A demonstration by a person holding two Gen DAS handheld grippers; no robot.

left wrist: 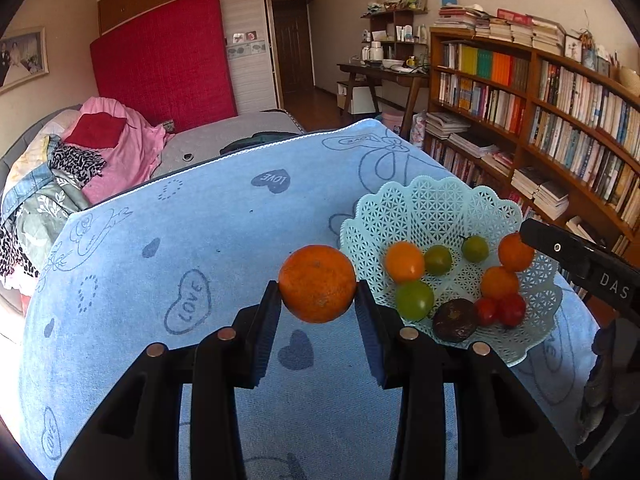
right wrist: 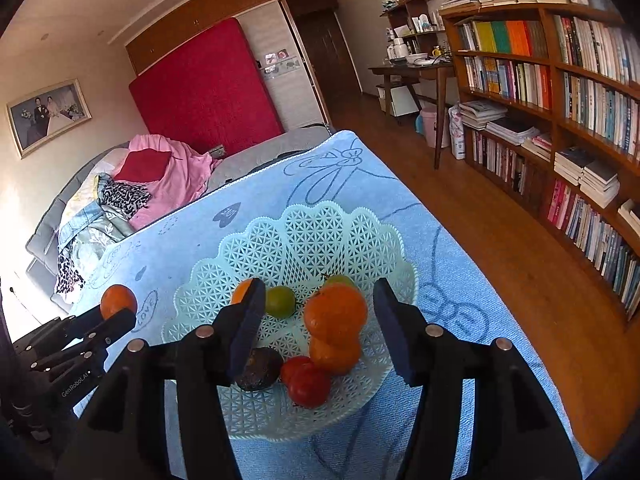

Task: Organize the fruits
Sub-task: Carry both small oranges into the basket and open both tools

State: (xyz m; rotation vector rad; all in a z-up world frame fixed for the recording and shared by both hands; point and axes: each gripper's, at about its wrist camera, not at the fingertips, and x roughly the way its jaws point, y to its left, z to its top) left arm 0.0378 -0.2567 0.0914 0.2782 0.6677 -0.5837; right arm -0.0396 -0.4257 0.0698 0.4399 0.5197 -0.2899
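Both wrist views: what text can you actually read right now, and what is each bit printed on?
"LOVE": inside heart outlines on the blue cloth, repeated, one upside down at the far end.
"DAS": white letters on the right gripper body, cut off at the frame edge.
"GenRobot.AI": white print on the left gripper body.
Book spines on the bookshelf: too small to read.
The basket and fruit carry no text.

Bookshelves, wooden floor

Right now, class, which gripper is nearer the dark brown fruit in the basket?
Right. The right gripper hangs over the dark brown fruit; the left gripper is beside the basket.
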